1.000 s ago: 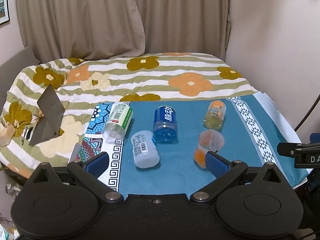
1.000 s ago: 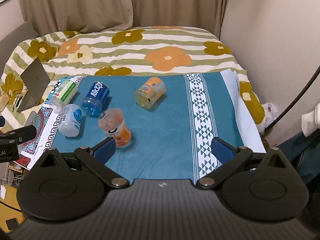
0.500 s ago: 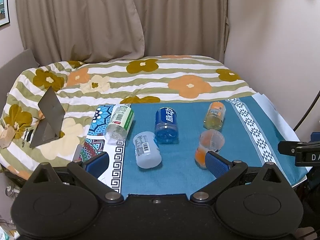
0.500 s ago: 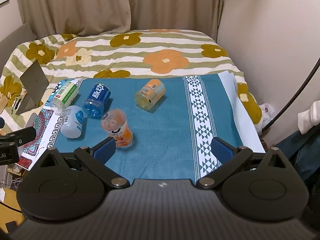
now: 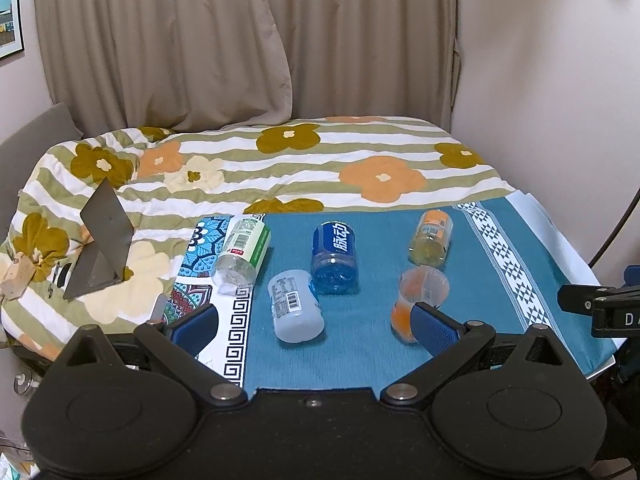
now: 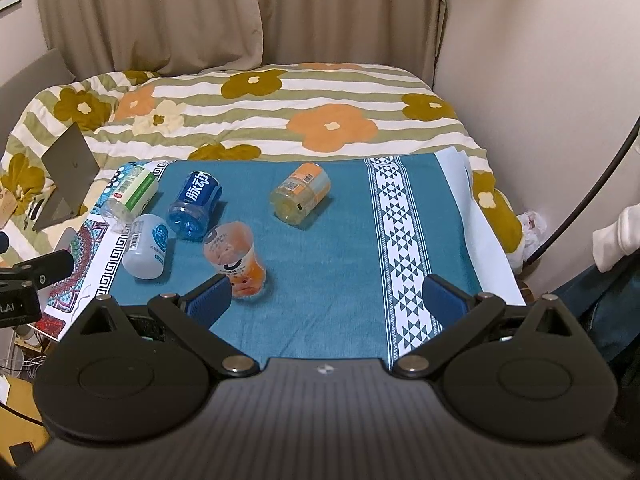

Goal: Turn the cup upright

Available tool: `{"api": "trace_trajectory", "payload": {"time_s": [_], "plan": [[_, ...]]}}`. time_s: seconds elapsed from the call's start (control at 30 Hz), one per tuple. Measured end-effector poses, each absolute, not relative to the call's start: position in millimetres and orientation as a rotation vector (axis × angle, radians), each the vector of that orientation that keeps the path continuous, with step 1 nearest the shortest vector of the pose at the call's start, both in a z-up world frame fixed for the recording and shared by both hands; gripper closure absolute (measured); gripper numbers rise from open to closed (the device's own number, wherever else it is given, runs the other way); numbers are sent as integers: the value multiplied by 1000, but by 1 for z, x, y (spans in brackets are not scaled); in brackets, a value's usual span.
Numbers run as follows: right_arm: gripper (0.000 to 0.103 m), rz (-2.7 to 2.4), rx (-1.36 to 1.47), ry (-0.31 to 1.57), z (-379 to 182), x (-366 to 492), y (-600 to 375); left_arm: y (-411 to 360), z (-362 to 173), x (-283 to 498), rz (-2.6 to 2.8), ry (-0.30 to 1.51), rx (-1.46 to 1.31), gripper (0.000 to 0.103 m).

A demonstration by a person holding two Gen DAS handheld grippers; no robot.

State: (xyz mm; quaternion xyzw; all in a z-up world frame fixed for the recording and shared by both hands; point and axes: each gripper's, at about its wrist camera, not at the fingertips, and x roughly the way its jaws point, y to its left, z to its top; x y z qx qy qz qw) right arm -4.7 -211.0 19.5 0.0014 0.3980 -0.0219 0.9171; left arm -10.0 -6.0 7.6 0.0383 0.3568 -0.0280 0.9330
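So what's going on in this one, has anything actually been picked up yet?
Not yet. Five cut-down bottle cups lie on their sides on the blue cloth: green-labelled, white, blue, yellow and orange. The left hand-held gripper and right hand-held gripper are both open and empty, short of the cups. The orange cup sits nearest, beside the right one's left finger.
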Motion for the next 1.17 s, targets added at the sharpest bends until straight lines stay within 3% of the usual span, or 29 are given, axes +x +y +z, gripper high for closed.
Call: {"api": "trace_trajectory", "payload": {"time_s": [1.17], "plan": [[0, -41, 10, 823, 17, 3, -214, -5, 5, 3, -33, 706, 56, 0]]}}
